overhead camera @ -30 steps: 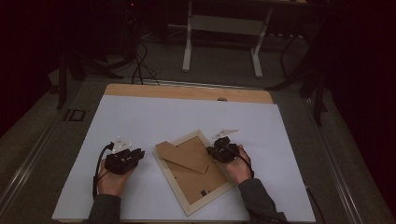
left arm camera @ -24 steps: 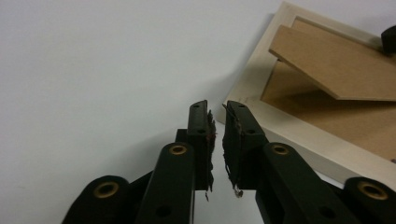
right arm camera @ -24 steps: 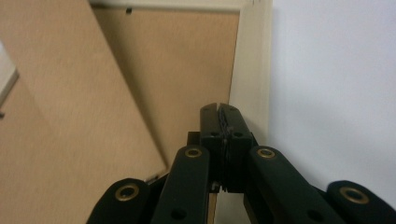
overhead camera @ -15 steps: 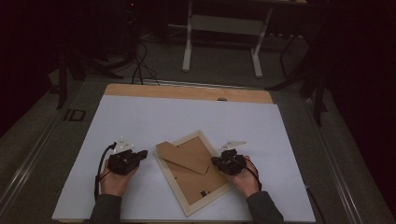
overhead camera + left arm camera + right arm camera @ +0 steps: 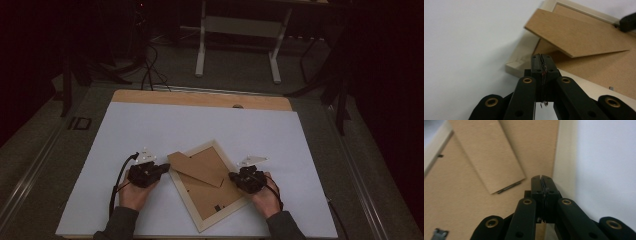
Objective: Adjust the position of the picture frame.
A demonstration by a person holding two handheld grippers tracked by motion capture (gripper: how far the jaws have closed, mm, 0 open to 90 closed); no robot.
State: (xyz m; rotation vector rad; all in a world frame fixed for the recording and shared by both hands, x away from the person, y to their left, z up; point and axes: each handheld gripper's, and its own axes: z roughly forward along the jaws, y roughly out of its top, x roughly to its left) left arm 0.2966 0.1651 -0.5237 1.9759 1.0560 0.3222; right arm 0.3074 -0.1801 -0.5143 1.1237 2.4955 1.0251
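Right tool [image 5: 246,179] has slid down the frame [image 5: 207,222] edge; both tools pressed together, empty. Left tool [image 5: 150,171] could snag the stand [image 5: 197,170].

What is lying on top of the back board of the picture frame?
A brown easel stand lies across the back board of the picture frame, hinged at one end and slightly lifted. It covers the board beneath it. A small metal clip is visible near the edge.
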